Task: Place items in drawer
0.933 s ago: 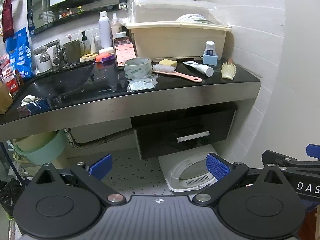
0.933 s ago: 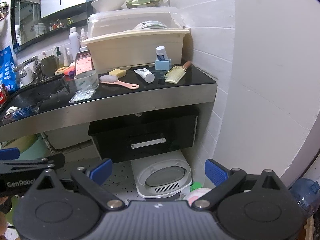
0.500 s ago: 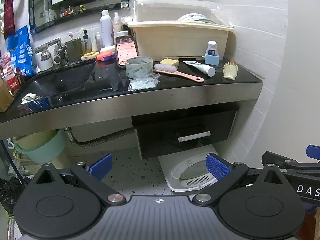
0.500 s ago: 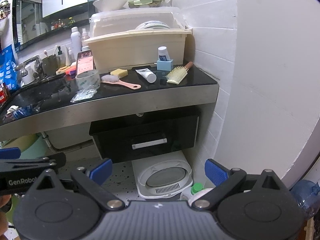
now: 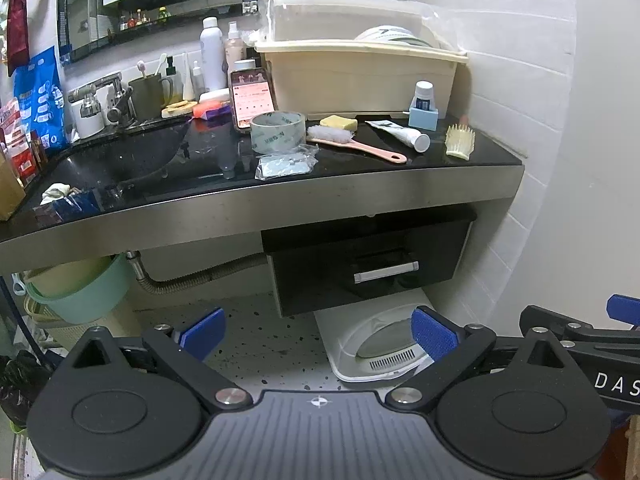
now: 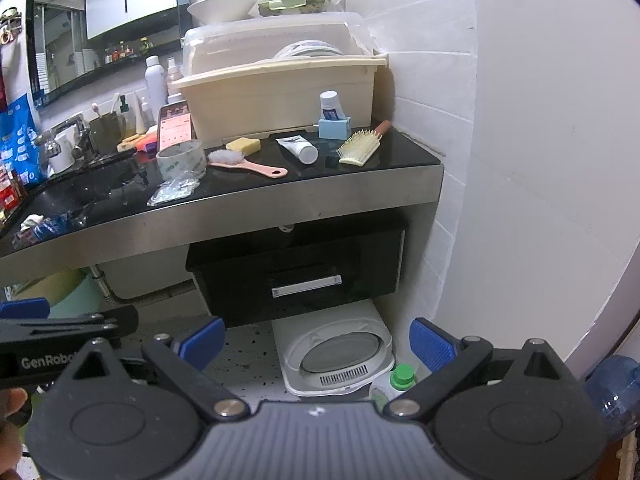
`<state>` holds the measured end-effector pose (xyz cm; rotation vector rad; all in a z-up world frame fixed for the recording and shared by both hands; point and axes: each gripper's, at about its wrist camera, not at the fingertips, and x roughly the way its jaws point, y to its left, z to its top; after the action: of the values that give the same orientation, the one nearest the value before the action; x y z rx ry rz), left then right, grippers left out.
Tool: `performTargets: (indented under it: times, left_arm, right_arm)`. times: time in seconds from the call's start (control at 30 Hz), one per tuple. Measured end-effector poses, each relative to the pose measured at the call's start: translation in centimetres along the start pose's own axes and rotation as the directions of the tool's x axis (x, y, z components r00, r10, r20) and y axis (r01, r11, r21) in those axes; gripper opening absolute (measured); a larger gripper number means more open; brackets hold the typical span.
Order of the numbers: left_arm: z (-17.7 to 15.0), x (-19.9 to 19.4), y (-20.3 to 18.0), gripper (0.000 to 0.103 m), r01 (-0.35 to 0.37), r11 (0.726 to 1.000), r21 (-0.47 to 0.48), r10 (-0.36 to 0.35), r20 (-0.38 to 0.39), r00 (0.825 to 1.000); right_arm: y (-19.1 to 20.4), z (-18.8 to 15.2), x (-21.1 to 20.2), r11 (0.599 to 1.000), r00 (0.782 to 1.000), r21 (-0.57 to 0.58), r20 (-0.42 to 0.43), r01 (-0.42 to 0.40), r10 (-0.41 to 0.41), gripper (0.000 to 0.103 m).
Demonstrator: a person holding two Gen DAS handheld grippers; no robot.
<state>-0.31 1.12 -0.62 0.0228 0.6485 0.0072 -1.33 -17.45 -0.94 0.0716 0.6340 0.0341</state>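
Note:
A black drawer (image 5: pixel 368 268) (image 6: pixel 300 276) with a silver handle hangs shut under the steel-edged black counter (image 5: pixel 280 204) (image 6: pixel 240 212). On the counter lie a tape roll (image 5: pixel 277 131) (image 6: pixel 181 159), a pink brush (image 5: pixel 352 144) (image 6: pixel 244 163), a yellow soap bar (image 5: pixel 338 122) (image 6: pixel 243 144), a white tube (image 5: pixel 400 134) (image 6: pixel 298 147), a pale hairbrush (image 5: pixel 460 141) (image 6: pixel 359 146) and a plastic packet (image 5: pixel 285 166) (image 6: pixel 172 192). Both my left gripper (image 5: pixel 318 334) and my right gripper (image 6: pixel 316 340) stand open and empty, well short of the drawer.
A white scale-like device (image 5: pixel 380 348) (image 6: pixel 340 356) sits on the speckled floor below the drawer. A cream dish rack (image 5: pixel 360 76) stands at the counter's back, a phone (image 5: pixel 253 96) leans beside it. The sink (image 5: pixel 120 160) and a green basin (image 5: pixel 80 292) are left; a wall closes the right.
Both views have tilted slightly upward and drawn a little nearer the counter; the drawer and counter items sit marginally lower in frame. Nothing was grasped or moved.

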Motion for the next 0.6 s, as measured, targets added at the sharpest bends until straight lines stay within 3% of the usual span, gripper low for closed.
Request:
performTargets:
  times: [0.6]
  left_arm:
    - [0.44,0.8,-0.69,0.1,-0.014,1.0,0.014,0.014,-0.01,1.0]
  right_arm:
    - [-0.14,0.14,0.65,1.0,1.0,-0.004,-0.003,-0.009,0.009,0.099]
